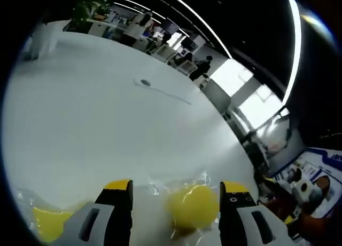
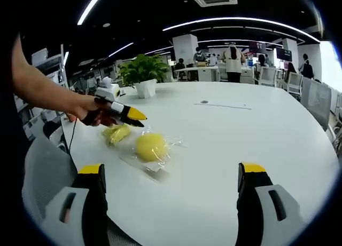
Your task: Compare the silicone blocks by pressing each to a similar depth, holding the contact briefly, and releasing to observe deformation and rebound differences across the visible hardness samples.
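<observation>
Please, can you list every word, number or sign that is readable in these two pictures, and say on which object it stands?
No text can be read.
Poster at the right edge of the left gripper view: blue print, too blurred to read.
Yellow ball in its clear bag, second yellow piece, white table: no lettering visible.

The table point(image 2: 224, 150) was plain white, with a small dark grey disc point(image 1: 145, 82) on it. The round silicone block point(image 2: 151, 146) was bright yellow inside clear, glossy wrapping; the second silicone block point(image 2: 116, 133) was a paler yellow-green. The left gripper point(image 2: 128, 117) and right gripper point(image 2: 173, 174) had black jaws with yellow tips and light grey bodies. The potted plant point(image 2: 142, 70) was green in a white pot.
</observation>
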Tool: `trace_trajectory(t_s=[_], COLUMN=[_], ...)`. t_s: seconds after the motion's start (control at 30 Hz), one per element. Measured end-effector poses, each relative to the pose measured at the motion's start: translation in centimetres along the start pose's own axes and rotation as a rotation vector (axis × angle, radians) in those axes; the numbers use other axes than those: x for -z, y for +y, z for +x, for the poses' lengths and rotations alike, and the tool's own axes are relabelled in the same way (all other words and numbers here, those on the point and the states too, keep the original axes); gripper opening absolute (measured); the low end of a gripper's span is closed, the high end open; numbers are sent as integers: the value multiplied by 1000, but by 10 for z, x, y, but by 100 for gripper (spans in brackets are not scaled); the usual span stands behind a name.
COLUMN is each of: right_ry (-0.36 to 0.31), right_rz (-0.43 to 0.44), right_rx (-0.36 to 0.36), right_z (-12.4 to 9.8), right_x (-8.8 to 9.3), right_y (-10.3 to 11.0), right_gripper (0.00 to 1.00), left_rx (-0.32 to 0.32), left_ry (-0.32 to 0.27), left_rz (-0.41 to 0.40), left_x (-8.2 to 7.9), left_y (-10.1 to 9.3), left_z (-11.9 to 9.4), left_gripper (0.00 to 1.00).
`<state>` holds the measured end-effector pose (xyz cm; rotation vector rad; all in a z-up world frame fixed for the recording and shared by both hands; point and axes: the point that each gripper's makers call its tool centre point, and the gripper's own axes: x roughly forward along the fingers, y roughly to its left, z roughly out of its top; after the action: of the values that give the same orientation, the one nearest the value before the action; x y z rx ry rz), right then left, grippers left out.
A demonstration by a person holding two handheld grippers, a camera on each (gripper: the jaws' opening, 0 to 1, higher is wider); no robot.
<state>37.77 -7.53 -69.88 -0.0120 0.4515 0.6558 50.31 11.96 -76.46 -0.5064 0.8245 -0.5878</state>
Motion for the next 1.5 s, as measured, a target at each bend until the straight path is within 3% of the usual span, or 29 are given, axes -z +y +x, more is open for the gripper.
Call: trace_trajectory(t_s=[0.13, 0.2, 0.27, 0.5, 0.6, 0.67, 0.73, 0.77, 1.23, 1.37, 1.47, 1.5], right_ry=[2, 1, 1, -3, -5, -3, -3, -4, 0, -5, -13, -12], right_rz=[1, 3, 5, 10, 13, 11, 13, 15, 30, 34, 43, 44], right_rx=[6, 8, 12, 22, 22, 22, 18, 19, 23, 26, 24, 25], right_z=[-2, -3, -4, -5, -5, -4, -4, -4, -4, -5, -5, -6], right_x=[-1, -1, -1, 0, 0, -1, -1, -2, 0, -1, -2, -2], right_y=[-2, -4, -4, -4, -3, -3, -2, -3, -3, -4, -3, -2], right_gripper=[96, 96, 96, 96, 96, 96, 96, 96, 96, 96, 96, 96], left_rx=[6, -1, 16, 6, -31, -12, -15, -12, -5, 33, 80, 83], left_ry=[31, 32, 23, 48, 85, 70, 61, 53, 49, 27, 2, 1], left_rz=[-35, -38, -121, -195, -156, -190, -140, -95, -198, -181, -91, -99], left_x=[10, 10, 9, 16, 25, 23, 20, 18, 19, 14, 6, 6], left_y=[0, 0, -3, 4, 12, 9, 10, 10, 8, -1, -16, -21], left_z=[5, 6, 8, 14, 16, 17, 15, 15, 13, 11, 6, 3], left_gripper=[58, 48, 37, 29, 17, 15, 2, 1, 0, 0, 0, 0])
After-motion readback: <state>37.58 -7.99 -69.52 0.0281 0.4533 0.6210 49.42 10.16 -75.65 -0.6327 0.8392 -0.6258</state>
